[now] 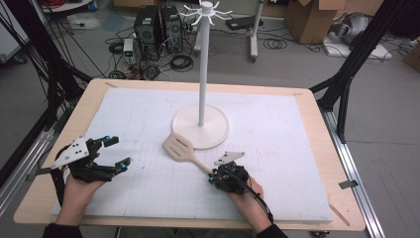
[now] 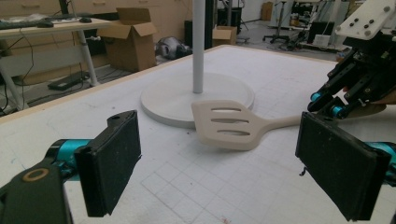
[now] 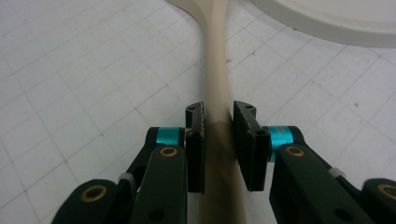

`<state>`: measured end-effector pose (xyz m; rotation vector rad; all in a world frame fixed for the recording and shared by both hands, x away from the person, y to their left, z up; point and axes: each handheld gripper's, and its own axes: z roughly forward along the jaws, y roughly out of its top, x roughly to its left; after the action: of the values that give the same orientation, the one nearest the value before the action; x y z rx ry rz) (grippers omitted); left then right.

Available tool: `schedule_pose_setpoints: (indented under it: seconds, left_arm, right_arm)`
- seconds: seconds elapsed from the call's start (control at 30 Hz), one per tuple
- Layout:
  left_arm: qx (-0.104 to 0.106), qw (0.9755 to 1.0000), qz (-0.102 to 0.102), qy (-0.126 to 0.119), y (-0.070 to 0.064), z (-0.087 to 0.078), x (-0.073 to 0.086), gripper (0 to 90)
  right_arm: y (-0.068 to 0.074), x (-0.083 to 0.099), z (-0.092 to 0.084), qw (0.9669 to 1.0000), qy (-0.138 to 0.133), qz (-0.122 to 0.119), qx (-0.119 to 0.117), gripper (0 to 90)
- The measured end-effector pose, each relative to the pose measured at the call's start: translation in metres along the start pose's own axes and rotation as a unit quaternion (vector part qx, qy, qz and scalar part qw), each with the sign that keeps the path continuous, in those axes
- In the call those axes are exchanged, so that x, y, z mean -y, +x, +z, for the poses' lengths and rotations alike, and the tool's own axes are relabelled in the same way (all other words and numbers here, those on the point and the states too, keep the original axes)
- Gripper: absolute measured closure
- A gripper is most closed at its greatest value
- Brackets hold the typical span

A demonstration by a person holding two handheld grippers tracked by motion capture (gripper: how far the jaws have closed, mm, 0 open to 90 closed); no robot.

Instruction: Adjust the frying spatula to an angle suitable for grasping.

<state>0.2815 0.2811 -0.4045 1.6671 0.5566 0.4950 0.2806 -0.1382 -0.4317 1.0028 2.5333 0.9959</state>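
Squeezing the thin handle of the spatula [image 3: 215,88], the right gripper [image 3: 218,126] is holding something light, stiff and smooth, while the left gripper [image 2: 219,163] is waiting wide open.

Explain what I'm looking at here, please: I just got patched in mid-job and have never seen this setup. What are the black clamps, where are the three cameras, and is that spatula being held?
There is no robot arm. A person at a table holds a hand-operated two-jaw gripper in each hand. The high view looks down from above the person's side; the other two views come from a camera riding on each gripper, looking along its black jaws.

On the white mat stands a white stand, a pole on a round base with hooks on top. Beside the base lies a beige slotted spatula.

The right gripper is shut on the spatula's handle; its gripper view shows both pads pressed against it. The left gripper is open, holds nothing, and sits apart at the left, pointing toward the spatula.
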Motion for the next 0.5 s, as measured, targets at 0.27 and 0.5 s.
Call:
schedule_pose_setpoints:
  seconds: [0.27, 0.5]
  left_arm:
    - [0.007, 0.9999, 0.000, -0.010, -0.001, -0.002, -0.003, 14.5]
    - [0.023, 0.9995, 0.002, -0.022, -0.004, -0.002, -0.009, 14.5]
  right_arm:
    - [-0.010, -0.001, -0.015, 0.9977, -0.043, -0.025, -0.046, 75.8]
    - [-0.014, -0.003, -0.021, 0.9888, -0.056, -0.091, -0.105, 75.7]
